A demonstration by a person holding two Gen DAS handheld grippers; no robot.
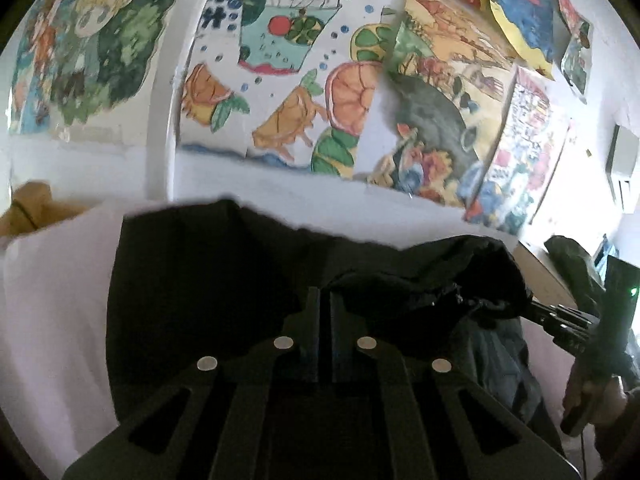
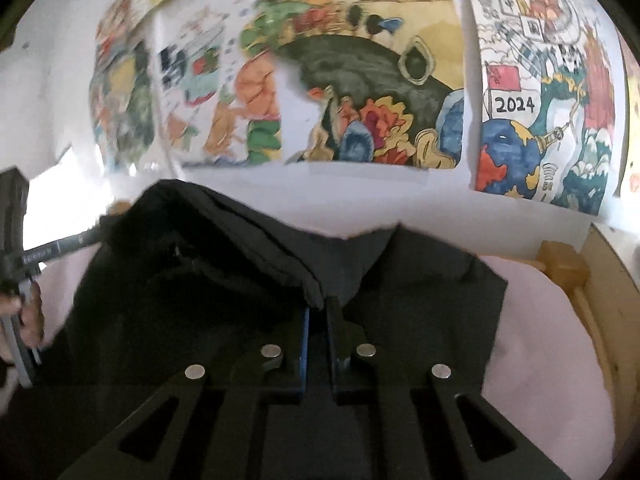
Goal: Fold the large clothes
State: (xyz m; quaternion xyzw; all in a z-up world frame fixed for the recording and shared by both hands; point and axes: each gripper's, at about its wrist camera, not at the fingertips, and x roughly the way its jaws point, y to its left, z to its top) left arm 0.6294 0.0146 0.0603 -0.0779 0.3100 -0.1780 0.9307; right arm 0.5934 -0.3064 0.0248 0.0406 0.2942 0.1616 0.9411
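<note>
Jaws of left gripper (image 1: 325, 300) pinched on black garment (image 1: 208, 280), angled down over pale bedding (image 1: 52, 320). Right wrist view: right gripper (image 2: 318, 310) clamped on same garment's raised fold, tilted downward toward wall drawings (image 2: 380, 100).

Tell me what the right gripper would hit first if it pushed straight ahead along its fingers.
The right gripper is shut on the dark garment, so that raised cloth is met at once. Beyond it, probably the white wall under the drawings, though depth is unclear.
</note>
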